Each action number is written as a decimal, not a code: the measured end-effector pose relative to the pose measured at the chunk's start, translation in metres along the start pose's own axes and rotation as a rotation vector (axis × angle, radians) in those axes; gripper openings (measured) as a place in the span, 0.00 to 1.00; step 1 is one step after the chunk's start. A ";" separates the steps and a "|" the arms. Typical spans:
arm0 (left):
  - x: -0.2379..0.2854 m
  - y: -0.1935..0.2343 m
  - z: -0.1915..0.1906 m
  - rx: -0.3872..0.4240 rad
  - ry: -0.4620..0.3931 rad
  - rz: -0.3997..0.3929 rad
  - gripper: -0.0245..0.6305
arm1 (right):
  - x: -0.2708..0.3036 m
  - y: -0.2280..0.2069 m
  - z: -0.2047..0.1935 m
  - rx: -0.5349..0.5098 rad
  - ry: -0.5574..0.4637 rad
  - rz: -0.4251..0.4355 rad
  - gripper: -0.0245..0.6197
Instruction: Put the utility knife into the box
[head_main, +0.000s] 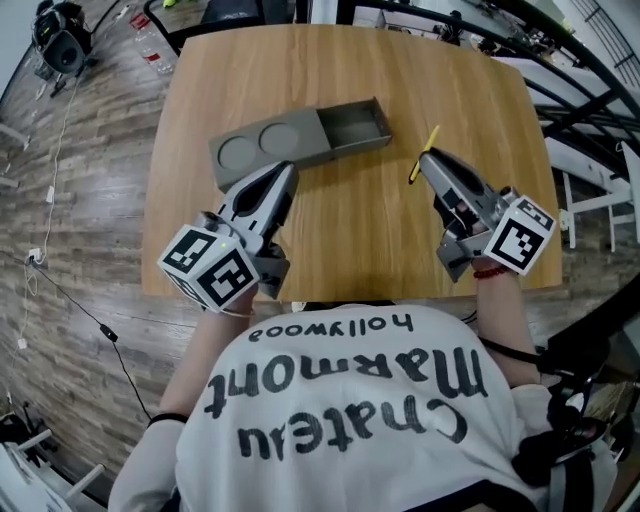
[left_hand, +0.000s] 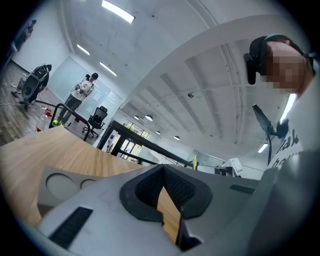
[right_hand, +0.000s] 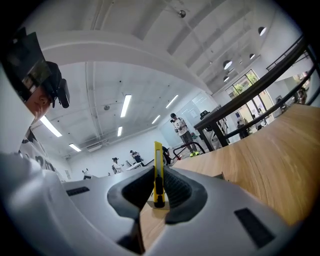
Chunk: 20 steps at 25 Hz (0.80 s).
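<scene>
Right gripper (head_main: 427, 160) clamps a yellow utility knife (head_main: 433, 136), with the open grey box (head_main: 352, 143) just left of its tip. The knife is probably best lowered in lengthwise before releasing. The left gripper (head_main: 288, 172) is closed and empty.

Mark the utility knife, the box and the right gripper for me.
utility knife (right_hand: 158, 160): right gripper view, on its yellow body.
box (head_main: 352, 128): head view, on the bare floor of its open end.
right gripper (head_main: 427, 162): head view, at its tip, shut on the utility knife.
</scene>
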<state>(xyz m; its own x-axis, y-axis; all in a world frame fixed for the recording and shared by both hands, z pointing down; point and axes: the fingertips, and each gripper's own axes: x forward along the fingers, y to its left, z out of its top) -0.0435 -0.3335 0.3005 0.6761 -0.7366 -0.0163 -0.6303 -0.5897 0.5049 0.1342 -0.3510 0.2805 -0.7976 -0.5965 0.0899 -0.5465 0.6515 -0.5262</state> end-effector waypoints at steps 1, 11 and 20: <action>0.005 0.002 0.002 0.002 0.002 0.006 0.05 | 0.003 -0.006 0.004 0.000 0.001 0.004 0.13; 0.079 0.015 0.006 0.013 0.015 0.042 0.05 | 0.011 -0.075 0.042 0.006 0.010 0.031 0.13; 0.114 0.036 0.008 0.029 0.054 0.035 0.05 | 0.044 -0.112 0.045 -0.024 0.053 0.019 0.13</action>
<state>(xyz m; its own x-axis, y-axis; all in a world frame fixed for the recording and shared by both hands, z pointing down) 0.0082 -0.4415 0.3095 0.6728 -0.7382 0.0482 -0.6640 -0.5739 0.4794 0.1719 -0.4708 0.3053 -0.8198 -0.5587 0.1255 -0.5368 0.6735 -0.5081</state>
